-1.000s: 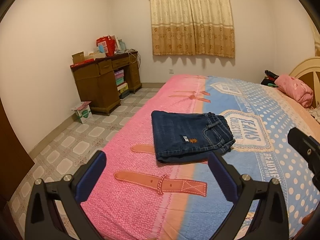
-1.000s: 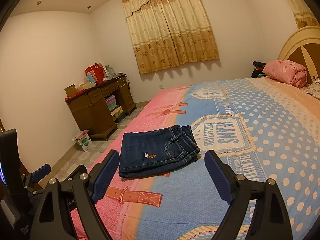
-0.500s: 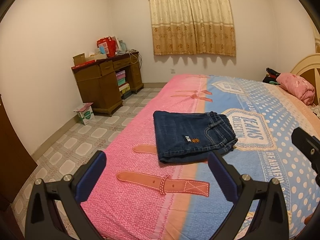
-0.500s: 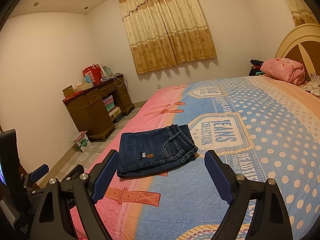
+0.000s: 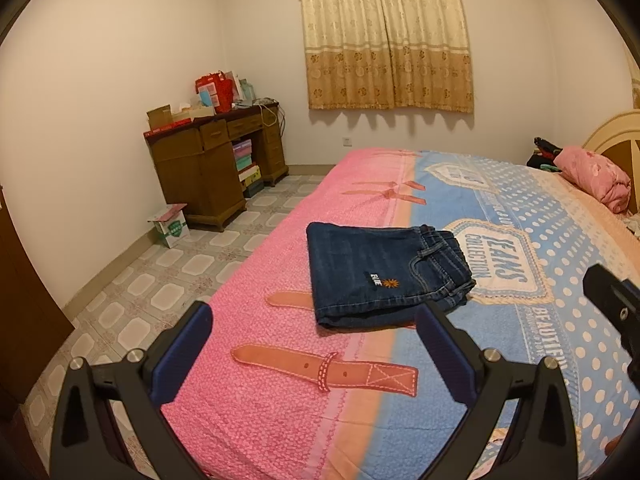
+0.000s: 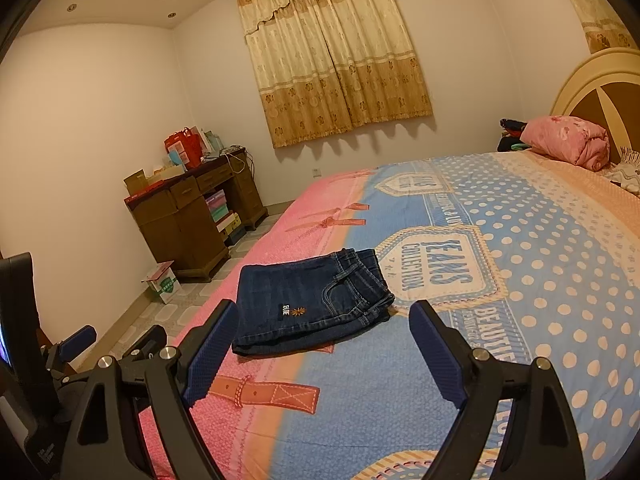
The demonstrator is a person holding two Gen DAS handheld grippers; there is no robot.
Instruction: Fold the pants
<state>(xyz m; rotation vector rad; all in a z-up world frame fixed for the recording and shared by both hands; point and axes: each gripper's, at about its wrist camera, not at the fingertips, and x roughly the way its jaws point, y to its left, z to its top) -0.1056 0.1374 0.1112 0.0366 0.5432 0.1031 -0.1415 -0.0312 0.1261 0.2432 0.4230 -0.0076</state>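
Dark blue jeans (image 5: 380, 272) lie folded into a compact rectangle on the bed (image 5: 280, 400), waistband to the right, a small label and flower patch on top. My left gripper (image 5: 316, 320) hovers just short of their near edge, open, with nothing between its blue pads. In the right wrist view the same jeans (image 6: 308, 300) rest ahead and slightly left of my right gripper (image 6: 324, 316), which is also open and holds nothing. Part of the left gripper (image 6: 76, 340) shows at the far left of that view.
The bed carries a pink and blue printed cover (image 6: 520, 260). A rolled pink quilt (image 6: 568, 140) lies by the headboard (image 6: 600, 88). A wooden desk (image 5: 212, 160) with boxes stands against the left wall, a small carton (image 5: 170, 226) on the tiled floor (image 5: 140, 292) beside it.
Both views have shifted slightly, with the jeans sitting a touch lower in the frame. The jeans themselves lie unchanged and both grippers stay open.
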